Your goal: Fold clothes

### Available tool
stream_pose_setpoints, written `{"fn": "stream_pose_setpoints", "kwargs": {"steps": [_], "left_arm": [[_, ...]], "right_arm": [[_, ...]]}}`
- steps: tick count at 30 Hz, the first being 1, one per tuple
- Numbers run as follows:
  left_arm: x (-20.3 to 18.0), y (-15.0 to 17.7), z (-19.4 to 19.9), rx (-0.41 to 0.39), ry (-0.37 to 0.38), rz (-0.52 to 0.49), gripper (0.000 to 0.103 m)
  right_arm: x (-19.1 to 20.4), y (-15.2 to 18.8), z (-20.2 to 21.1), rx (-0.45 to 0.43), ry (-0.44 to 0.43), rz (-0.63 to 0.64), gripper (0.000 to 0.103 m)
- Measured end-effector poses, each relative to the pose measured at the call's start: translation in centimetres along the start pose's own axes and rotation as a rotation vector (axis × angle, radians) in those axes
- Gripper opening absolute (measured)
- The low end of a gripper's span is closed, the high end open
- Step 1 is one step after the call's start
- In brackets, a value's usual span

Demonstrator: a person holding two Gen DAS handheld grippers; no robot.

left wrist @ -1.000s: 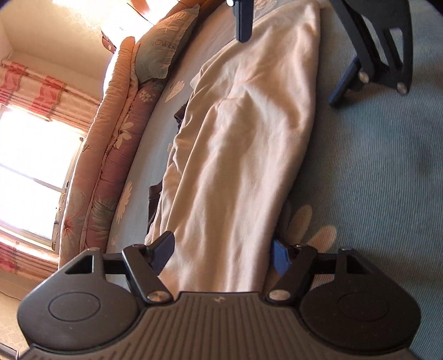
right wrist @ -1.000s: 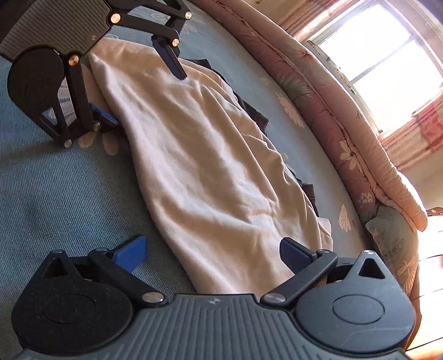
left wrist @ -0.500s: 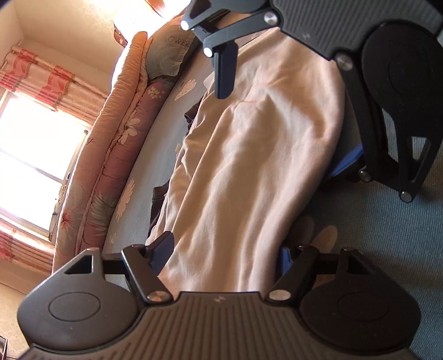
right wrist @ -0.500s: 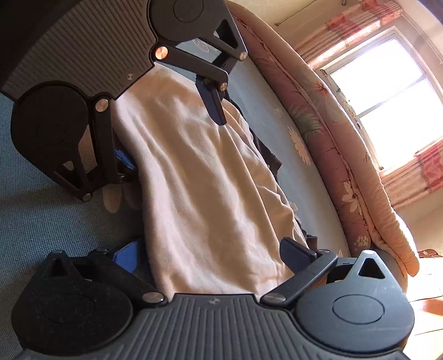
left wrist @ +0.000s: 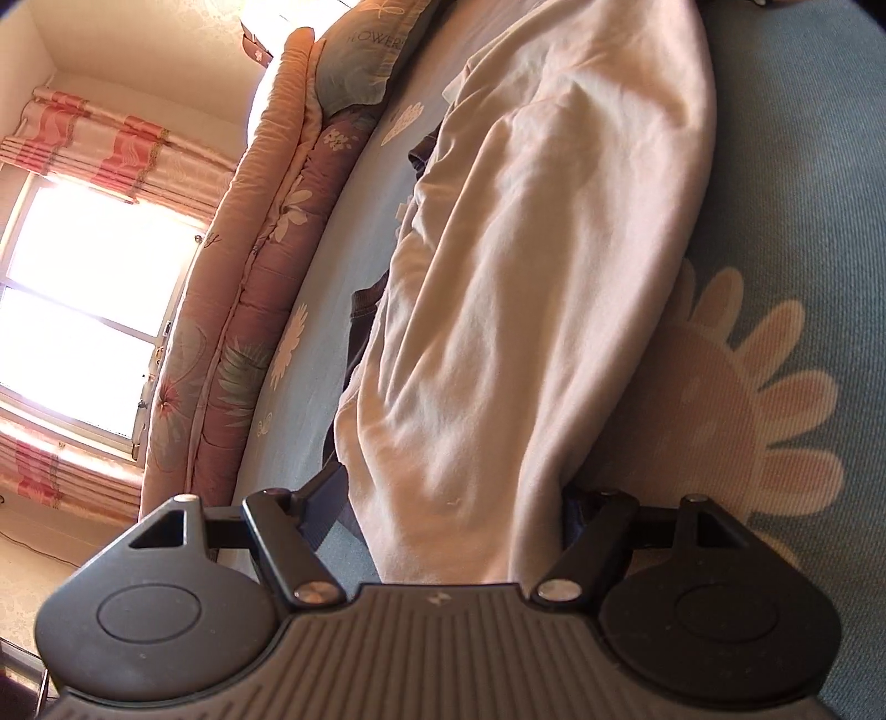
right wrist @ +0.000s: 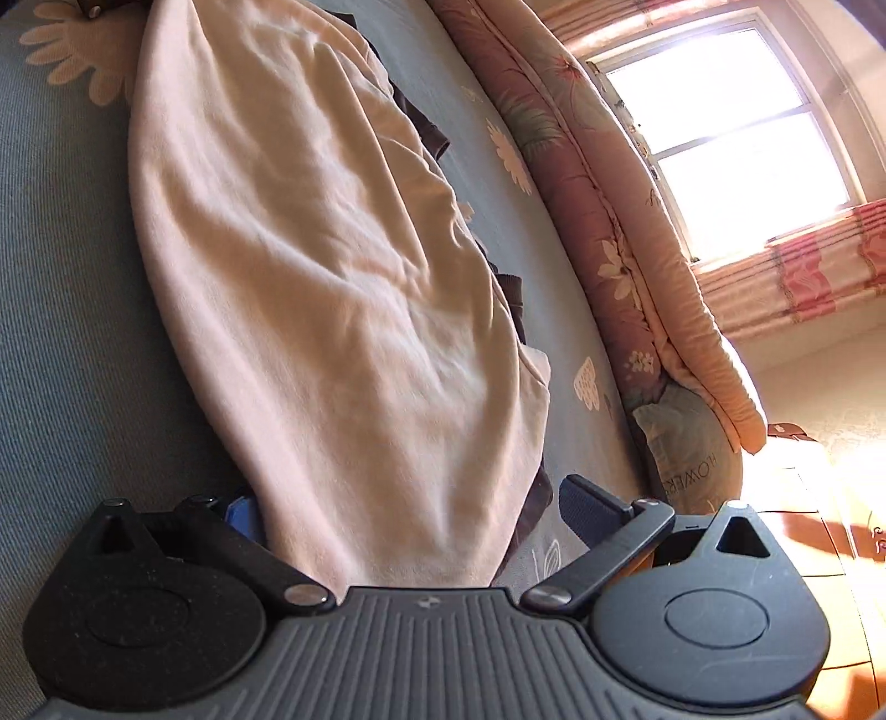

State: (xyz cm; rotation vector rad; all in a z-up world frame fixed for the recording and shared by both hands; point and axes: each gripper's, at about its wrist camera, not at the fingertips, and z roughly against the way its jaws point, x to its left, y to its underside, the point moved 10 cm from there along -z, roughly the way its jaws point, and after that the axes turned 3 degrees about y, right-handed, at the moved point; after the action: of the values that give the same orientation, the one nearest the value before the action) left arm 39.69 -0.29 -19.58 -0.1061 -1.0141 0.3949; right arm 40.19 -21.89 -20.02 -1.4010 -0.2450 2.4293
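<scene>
Left gripper has its jaws spread wide w/ one end of the cream garment running between them. The cloth fills the gap but the fingers sit out at its edges, not pinched in, so it reads as wide apart, straddling the fabric rather than clamping it. Left finger is at about 9 o'clock of the cloth end, the other one is mostly hidden under the fabric edge at 3 o'clock. Right gripper is the same deal at the opposite end: jaws wide, blue pad tucked against the cloth's 9 o'clock edge, other finger standing clear of it at 3 o'clock w/ a gap between. From the tongs outward, the garment lies as a long folded, wrinkly strip toward 12 o'clock on the blue-grey bedsheet w/ pale daisy prints. A dark garment pokes out from under its far side, partly covered, can't tell what it is. Beyond that there's a rolled pink floral quilt along the bed edge, a teal pillow w/ lettering on it, then a bright window and pink striped curtains. In the right wrist view, the orange wood floor is at about 3 o'clock.
</scene>
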Motion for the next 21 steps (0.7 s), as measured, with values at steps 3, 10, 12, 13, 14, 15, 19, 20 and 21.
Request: {"fn": "stream_pose_setpoints", "kwargs": {"steps": [3,10,12,13,14,15,19,20,21], "left_arm": [[-0.6,-2.0,-0.2,-0.025,-0.012,-0.023,0.072],[-0.6,-2.4,-0.7,-0.017,-0.040,-0.089,0.073],[-0.4,-1.2,-0.5,-0.012,-0.053,-0.098,0.072],[-0.3,-0.9,-0.5,-0.009,-0.055,-0.094,0.071],[-0.3,-0.7,-0.5,-0.005,-0.053,-0.085,0.071],[-0.3,-0.7,-0.5,-0.002,-0.051,-0.089,0.069],[-1.6,-1.9,-0.8,-0.003,-0.061,-0.209,0.055],[-2.2,-2.0,-0.9,-0.001,-0.062,-0.235,0.044],[-2.8,-2.1,-1.0,0.002,-0.063,-0.259,0.030]], "right_arm": [[0.8,-1.5,-0.5,-0.019,0.036,0.053,0.103],[1.0,-3.1,-1.4,-0.065,0.039,0.096,0.103],[0.3,-1.5,-1.8,-0.033,0.047,0.091,0.103],[0.0,-0.7,-1.9,-0.024,0.054,0.095,0.103],[0.0,-0.4,-2.0,-0.021,0.058,0.106,0.103],[0.0,-0.4,-2.1,-0.019,0.060,0.119,0.103],[0.5,-0.7,-2.3,-0.017,0.072,0.189,0.103],[0.7,-1.0,-2.5,-0.020,0.073,0.217,0.103],[0.7,-1.1,-2.7,-0.019,0.070,0.229,0.102]]}}
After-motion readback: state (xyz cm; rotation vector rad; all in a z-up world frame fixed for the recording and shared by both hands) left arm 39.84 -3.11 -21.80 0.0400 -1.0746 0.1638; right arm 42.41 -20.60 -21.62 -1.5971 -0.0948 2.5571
